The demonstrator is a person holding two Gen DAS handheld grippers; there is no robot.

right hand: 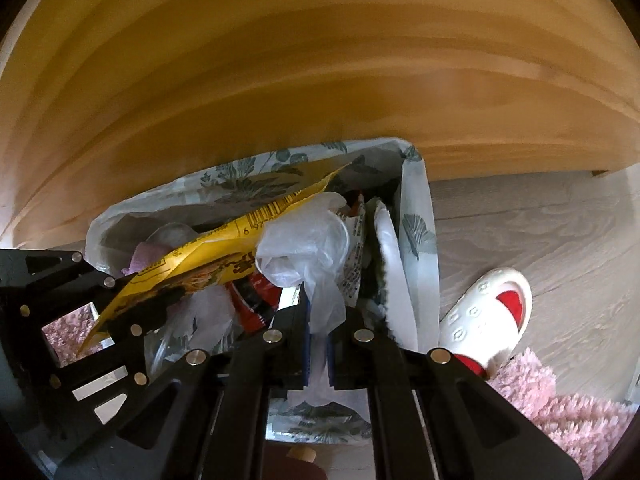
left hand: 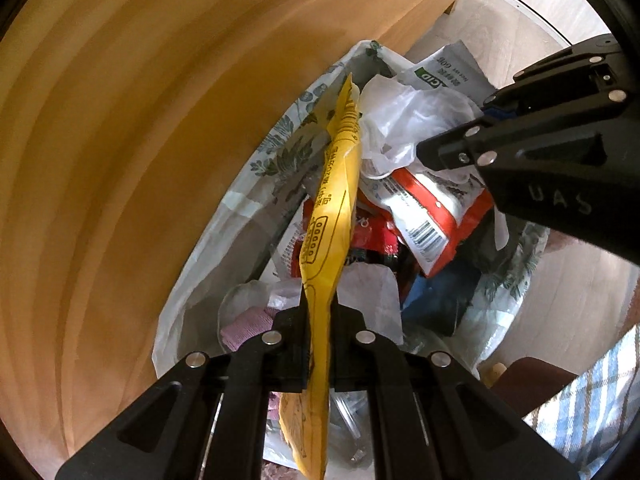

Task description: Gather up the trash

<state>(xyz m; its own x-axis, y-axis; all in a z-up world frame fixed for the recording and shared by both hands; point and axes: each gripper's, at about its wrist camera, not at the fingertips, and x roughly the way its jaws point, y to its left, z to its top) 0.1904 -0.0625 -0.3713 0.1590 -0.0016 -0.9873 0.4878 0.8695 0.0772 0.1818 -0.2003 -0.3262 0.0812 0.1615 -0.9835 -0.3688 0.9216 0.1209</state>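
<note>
- A yellow snack wrapper [left hand: 332,208] is pinched flat between the closed jaws of the left gripper [left hand: 319,320]. It stands on edge, runs up and away from the jaws, and hangs over the open mouth of the trash bag [left hand: 276,152].
- In the right wrist view the same yellow wrapper [right hand: 208,256] stretches slantwise across the bag from lower left to upper right. A barcode shows near its far end.
- A crumpled piece of thin clear plastic [right hand: 308,240] is clamped between the closed jaws of the right gripper [right hand: 319,320]. It bulges out above the fingertips, directly over the bag and touching the yellow wrapper.
- From the left wrist view the right gripper [left hand: 424,152] enters from the right, its tip buried in the same white plastic [left hand: 404,120].
- The left gripper [right hand: 120,296] shows at the left edge of the right wrist view, just beside the right gripper.
- The trash bag is white with a grey-green leaf print and stands open below both grippers. Its near wall [right hand: 416,240] rises on the right.
- Inside it lie a red and white packet with a barcode [left hand: 432,216], a white paper label with green print [left hand: 444,72], something pink [left hand: 248,324] and other dark litter that cannot be made out.
- A pale wooden panel [left hand: 140,140] rises just behind the bag, touching its far rim.
- The floor [right hand: 540,220] is light grey wood grain.
- On it, right of the bag, a white slipper [right hand: 484,312] with a red lining, and a pink fluffy rug [right hand: 560,408] beside it.
- A blue checked cloth [left hand: 592,400] shows at the lower right of the left wrist view.
</note>
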